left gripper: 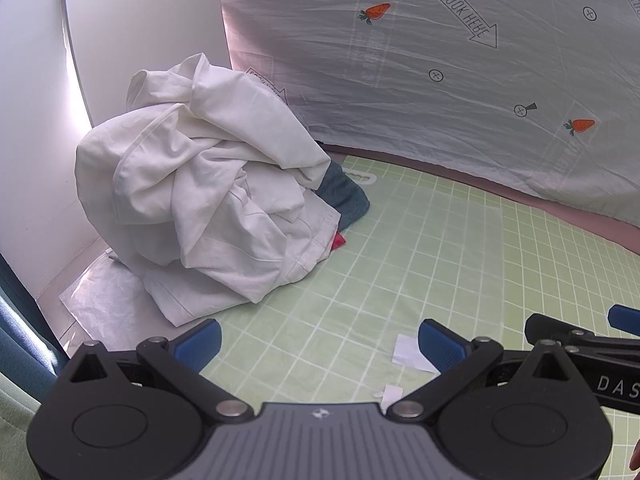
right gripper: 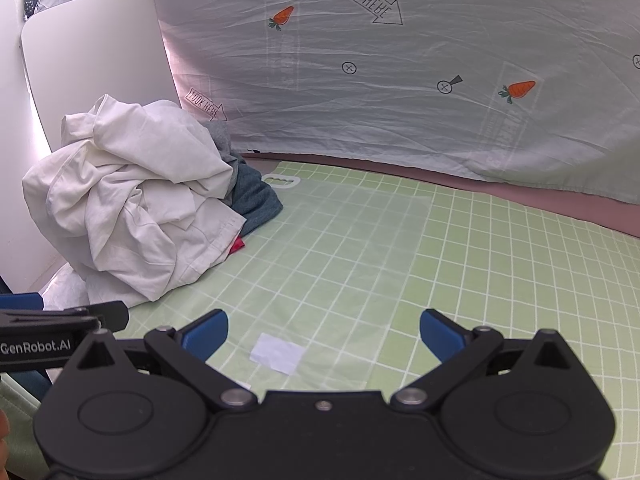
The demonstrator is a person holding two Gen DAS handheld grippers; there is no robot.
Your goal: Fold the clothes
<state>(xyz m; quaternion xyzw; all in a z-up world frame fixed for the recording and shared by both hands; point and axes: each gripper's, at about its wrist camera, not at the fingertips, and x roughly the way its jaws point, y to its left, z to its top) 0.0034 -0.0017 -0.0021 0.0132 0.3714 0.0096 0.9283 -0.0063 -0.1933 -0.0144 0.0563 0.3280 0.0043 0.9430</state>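
Clothes are heaped at the far left of the green gridded mat (right gripper: 480, 264), against a white panel (left gripper: 140, 20). A crumpled white garment (left gripper: 208, 184) is piled on top; a teal knitted piece (left gripper: 344, 196) is seen poking out at the right of the heap, and a sliver of red fabric (left gripper: 339, 240) is exposed at its base. A printed sheet (right gripper: 400, 80) is hung behind as a backdrop.

Both tools are held spread wide and empty, low over the mat and short of the heap: the left gripper (left gripper: 318, 342) is nearer to it, the right gripper (right gripper: 324, 330) just beside. A clear plastic bag (right gripper: 340, 232) and a small paper scrap (right gripper: 278, 354) are laid flat on the mat ahead.

The white garment is judged light, limp and thin, likely woven cotton, so it should drape and slide rather than keep any shape. A stitched hem (left gripper: 316, 240) at the lower right of the heap is offered as the firmest place to be pinched, since doubled cloth is less likely to slip.

No long axis or facing can be read from the bundle; possibly a shirt, but collar and sleeves cannot be made out.
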